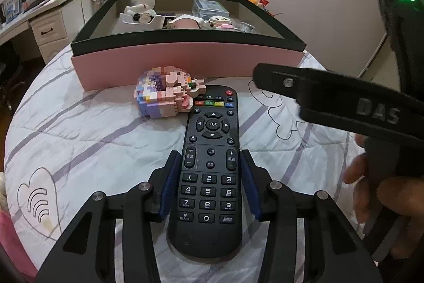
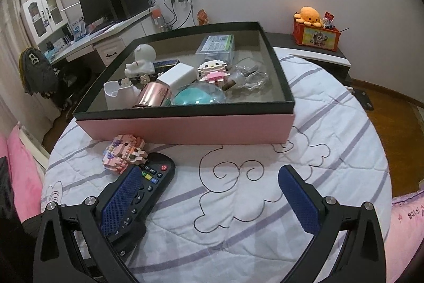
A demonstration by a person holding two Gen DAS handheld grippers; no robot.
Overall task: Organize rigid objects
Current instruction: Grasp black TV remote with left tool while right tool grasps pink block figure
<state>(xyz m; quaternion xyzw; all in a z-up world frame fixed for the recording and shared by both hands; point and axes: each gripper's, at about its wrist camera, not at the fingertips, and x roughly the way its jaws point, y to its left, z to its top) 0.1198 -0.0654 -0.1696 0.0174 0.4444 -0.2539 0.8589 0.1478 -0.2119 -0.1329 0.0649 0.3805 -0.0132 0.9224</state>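
Note:
A black TV remote (image 1: 209, 166) lies on the white quilt, pointing toward the pink box (image 1: 185, 62). My left gripper (image 1: 210, 177) has its blue pads against both long sides of the remote. A pastel block-built figure (image 1: 167, 92) lies by the remote's top left corner, just in front of the box. In the right wrist view my right gripper (image 2: 209, 192) is open and empty above the quilt, right of the remote (image 2: 144, 190) and the block figure (image 2: 123, 153). The pink box (image 2: 185, 127) holds several small objects.
The box has a black rim (image 2: 182, 110) and sits at the far side of the bed. A desk with monitors (image 2: 106, 1) stands at the back left. An orange box with a plush octopus (image 2: 315, 31) sits on a stand at the back right. Wooden floor (image 2: 392, 118) lies to the right.

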